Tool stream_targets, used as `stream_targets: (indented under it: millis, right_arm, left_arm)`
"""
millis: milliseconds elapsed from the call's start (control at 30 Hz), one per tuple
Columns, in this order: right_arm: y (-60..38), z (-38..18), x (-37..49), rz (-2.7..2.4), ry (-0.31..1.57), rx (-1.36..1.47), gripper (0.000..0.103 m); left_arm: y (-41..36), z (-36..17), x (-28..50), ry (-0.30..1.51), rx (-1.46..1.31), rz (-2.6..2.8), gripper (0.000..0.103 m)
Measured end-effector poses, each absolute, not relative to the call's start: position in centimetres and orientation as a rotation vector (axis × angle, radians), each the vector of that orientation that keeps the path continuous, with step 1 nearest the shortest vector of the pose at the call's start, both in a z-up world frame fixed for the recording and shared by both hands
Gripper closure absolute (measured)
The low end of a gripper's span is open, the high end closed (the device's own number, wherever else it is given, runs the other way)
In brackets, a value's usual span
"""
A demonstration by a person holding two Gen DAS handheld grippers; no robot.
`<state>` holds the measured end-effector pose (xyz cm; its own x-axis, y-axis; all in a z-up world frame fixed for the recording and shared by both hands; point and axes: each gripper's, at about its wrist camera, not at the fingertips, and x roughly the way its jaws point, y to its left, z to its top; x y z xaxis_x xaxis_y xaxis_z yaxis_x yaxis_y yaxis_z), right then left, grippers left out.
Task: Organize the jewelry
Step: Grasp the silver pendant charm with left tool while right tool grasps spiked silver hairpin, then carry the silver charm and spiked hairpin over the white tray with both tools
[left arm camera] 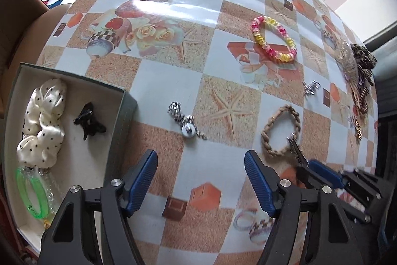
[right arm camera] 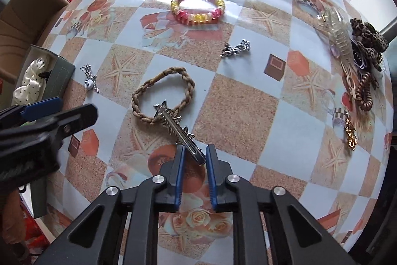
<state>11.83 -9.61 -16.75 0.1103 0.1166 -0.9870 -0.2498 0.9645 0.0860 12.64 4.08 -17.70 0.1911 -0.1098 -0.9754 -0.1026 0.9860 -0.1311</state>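
My right gripper [right arm camera: 194, 153] is shut on a silver star hair clip [right arm camera: 173, 123], which sticks out over a braided tan hair tie [right arm camera: 163, 93] on the table. In the left wrist view the right gripper [left arm camera: 320, 170] holds the clip [left arm camera: 295, 148] by the braided tie [left arm camera: 280, 131]. My left gripper [left arm camera: 201, 165] is open and empty above the table, right of an open box [left arm camera: 126, 121] holding a polka-dot scrunchie [left arm camera: 42, 116], a black claw clip [left arm camera: 89, 123] and a green bangle [left arm camera: 32, 193]. A silver chain with a white charm [left arm camera: 184, 121] lies ahead of it.
A pink-and-yellow coil bracelet [right arm camera: 197, 4] and a small silver piece [right arm camera: 234, 47] lie further out. A pile of clips, a leopard scrunchie [right arm camera: 367, 39] and a brown coil tie [right arm camera: 363, 91] sits at the right edge. A tan chair [right arm camera: 27, 24] stands left.
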Motion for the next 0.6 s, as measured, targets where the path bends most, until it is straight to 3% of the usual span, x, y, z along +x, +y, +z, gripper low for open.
stream_targets:
  millis: [300, 367, 500, 600]
  right_arm:
    - [-10.5, -16.8, 11.7, 0.274, 1.435, -0.074, 0.087]
    - [-11.2, -16.7, 11.6, 0.276, 1.434, -0.074, 0.087]
    - [-11.5, -16.6, 11.8, 0.279, 1.433, -0.067, 0.09]
    - [-11.7, -16.3, 11.6, 0.285, 1.435, -0.027, 0.092]
  left_arm:
    - [3.3, -19.2, 14.6, 1.35, -0.106, 0.075, 0.029]
    - [3.2, -19.1, 14.8, 1.336, -0.101, 0.074, 0.039]
    - [2.4, -18.6, 15.1, 1.323, -0.061, 0.038, 0.088]
    - [2.2, -18.6, 15.0, 1.333, -0.059, 0.01, 0.09]
